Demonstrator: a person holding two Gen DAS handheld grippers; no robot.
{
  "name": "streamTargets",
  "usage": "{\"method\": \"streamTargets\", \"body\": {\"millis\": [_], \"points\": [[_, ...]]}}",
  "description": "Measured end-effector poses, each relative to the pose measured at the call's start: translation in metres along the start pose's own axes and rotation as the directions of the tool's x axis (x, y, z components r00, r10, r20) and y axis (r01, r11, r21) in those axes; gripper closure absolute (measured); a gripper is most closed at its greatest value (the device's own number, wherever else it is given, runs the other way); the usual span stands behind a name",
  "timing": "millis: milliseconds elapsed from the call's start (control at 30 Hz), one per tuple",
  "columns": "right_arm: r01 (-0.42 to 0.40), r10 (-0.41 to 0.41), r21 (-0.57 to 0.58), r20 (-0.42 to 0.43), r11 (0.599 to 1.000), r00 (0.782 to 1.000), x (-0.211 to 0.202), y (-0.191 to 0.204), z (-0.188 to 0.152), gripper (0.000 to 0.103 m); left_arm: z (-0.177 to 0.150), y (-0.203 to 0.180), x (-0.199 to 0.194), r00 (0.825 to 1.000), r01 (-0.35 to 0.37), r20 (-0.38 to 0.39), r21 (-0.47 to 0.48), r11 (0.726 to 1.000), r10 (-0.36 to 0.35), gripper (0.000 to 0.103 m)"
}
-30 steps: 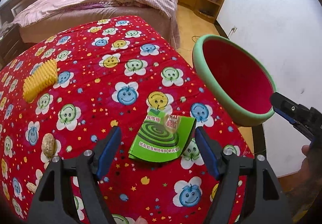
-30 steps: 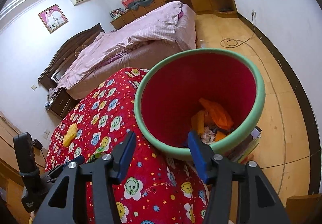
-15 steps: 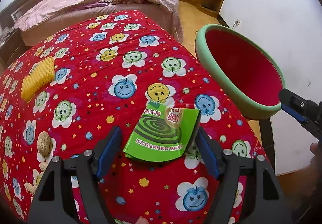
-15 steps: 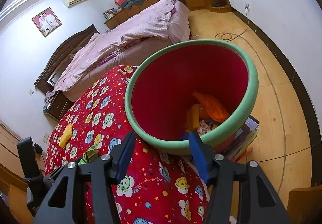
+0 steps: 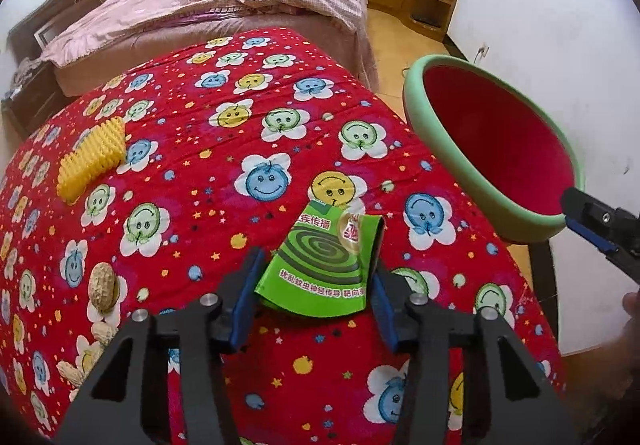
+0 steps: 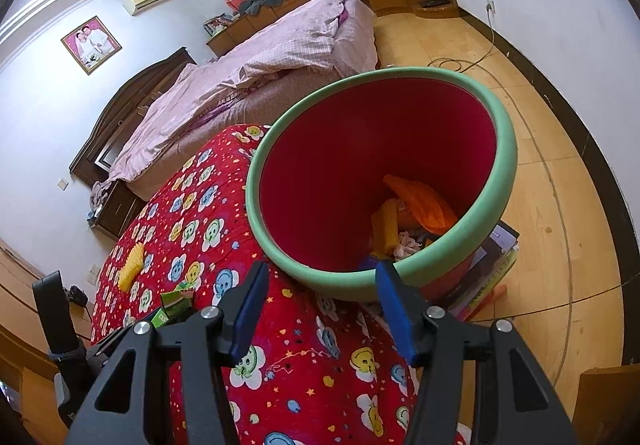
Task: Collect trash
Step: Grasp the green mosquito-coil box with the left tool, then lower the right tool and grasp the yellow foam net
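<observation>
Closing now, your left tool [image 5: 314, 301] has the green mosquito-coil box [image 5: 320, 269] between its blue pads [image 5: 245, 299]. The pads sit at the box's two side edges; firm contact can't be confirmed, so treat it as not yet gripped. The box lies flat on the red smiley-flower bedspread [image 5: 224, 149], straight ahead of the tool. Its long axis runs away from you, tilted slightly to the right, so the jaws span its short width.

The red bin with green rim [image 5: 472, 173] sits off the bed's right edge, to the right of the box & a little beyond it. Your right tool [image 6: 318, 303] straddles the near rim of that bin, about half open; whether the pads pinch the rim can't be told. Trash already lies in the bin's bottom.

Judgement: left hand is nearer the box, so the carry goes rightward to the bin mouth.

Other bits on the bedspread: a yellow ridged piece [image 5: 90, 159] far left, peanuts [image 5: 103, 287] near left.
</observation>
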State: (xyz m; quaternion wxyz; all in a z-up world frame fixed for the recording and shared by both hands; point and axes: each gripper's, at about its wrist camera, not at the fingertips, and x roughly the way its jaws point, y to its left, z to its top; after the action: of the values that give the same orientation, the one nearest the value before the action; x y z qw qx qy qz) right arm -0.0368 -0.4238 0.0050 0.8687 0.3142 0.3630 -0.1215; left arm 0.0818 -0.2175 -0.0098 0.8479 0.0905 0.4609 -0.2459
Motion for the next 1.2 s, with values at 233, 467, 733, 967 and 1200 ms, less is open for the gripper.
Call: {"method": "streamTargets", "body": {"millis": [233, 467, 733, 967, 1200], "points": [[-0.006, 0.006, -0.032, -0.007, 0.999, 1.000, 0.002, 0.015, -0.001, 0.044, 0.002, 0.012, -0.016, 0.999, 0.020, 0.037, -0.040, 0.999, -0.018, 0.055], [-0.034, 0.032, -0.081, -0.022, 0.996, 0.999, 0.008, 0.041, -0.002, 0.044, 0.011, 0.047, -0.040, 0.996, -0.008, 0.083, -0.109, 0.994, 0.017, 0.055], [-0.098, 0.089, -0.182, -0.058, 0.978, 0.994, 0.022, 0.095, -0.002, 0.044, 0.013, 0.108, -0.068, 0.985, -0.082, 0.131, -0.209, 0.975, 0.111, 0.055], [-0.158, 0.137, -0.254, -0.099, 0.954, 0.986, 0.040, 0.146, -0.006, 0.044, 0.008, 0.165, -0.078, 0.972, -0.153, 0.124, -0.298, 0.942, 0.198, 0.055], [-0.194, 0.159, -0.309, -0.136, 0.931, 0.978, 0.057, 0.190, -0.009, 0.044, 0.003, 0.216, -0.083, 0.957, -0.211, 0.108, -0.372, 0.904, 0.268, 0.055]]}}
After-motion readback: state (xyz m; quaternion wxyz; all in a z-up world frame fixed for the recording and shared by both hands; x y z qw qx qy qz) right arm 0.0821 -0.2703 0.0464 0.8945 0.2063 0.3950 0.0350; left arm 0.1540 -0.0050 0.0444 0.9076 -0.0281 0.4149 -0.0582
